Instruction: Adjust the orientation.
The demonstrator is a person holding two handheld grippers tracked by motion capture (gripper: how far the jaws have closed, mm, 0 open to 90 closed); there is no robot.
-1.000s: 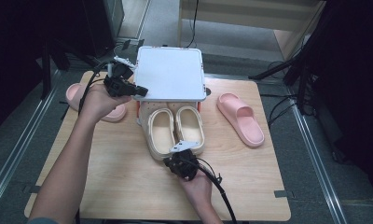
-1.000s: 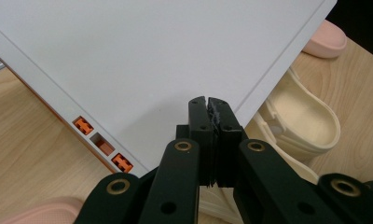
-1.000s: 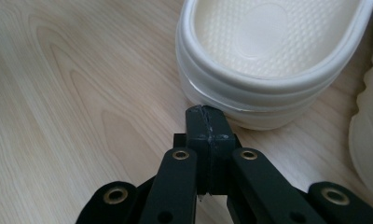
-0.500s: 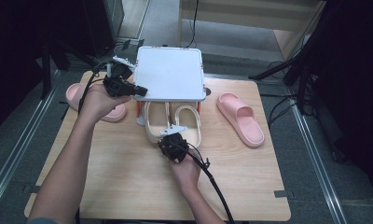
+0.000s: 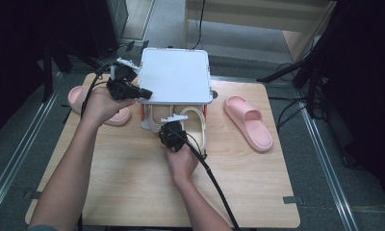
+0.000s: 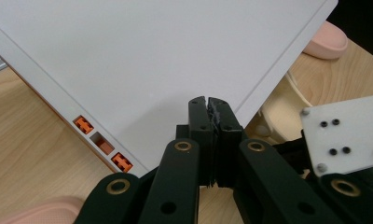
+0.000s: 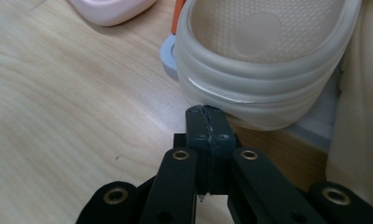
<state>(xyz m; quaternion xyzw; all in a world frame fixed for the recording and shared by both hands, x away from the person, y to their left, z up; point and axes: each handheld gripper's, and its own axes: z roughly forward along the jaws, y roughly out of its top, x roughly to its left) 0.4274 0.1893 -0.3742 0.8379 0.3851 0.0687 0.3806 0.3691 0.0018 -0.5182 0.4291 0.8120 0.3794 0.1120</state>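
The beige slippers [image 5: 193, 126] are lying side by side on the low shelf under the white rack top [image 5: 175, 76], their heels sticking out toward the person. In the right gripper view the rounded heel of the left beige slipper [image 7: 268, 60] is sitting directly ahead of the right gripper [image 7: 206, 111], whose tips are meeting the heel's lower edge; the jaws are pressed together with nothing between them. To the right of those jaws the second beige slipper's side [image 7: 362, 116] is showing, and up to their left a pink slipper [image 7: 112, 9] is lying on the wooden table [image 7: 72, 102]. An orange leg and a pale blue foot of the rack are standing just left of the heel.

In the high view the right gripper [image 5: 173, 129] is pointing away from the person at the shelf's front edge, with its cable trailing back past the wrist.

The left gripper [image 6: 208, 103] is resting its tips against the rack top's rim near a corner, jaws closed tight on themselves and gripping nothing. Left of those jaws, orange clips are showing in the rim's side; to the right, beneath the top, a beige slipper [image 6: 287, 107] is peeking out, and the right gripper's grey plate is sitting lower right. In the high view the left gripper [image 5: 138, 91] is at the rack's left edge, with the pink slipper [image 5: 96, 103] lying partly under that hand. The other pink slipper [image 5: 248, 122] is lying well apart, on the far side of the rack from the left gripper.
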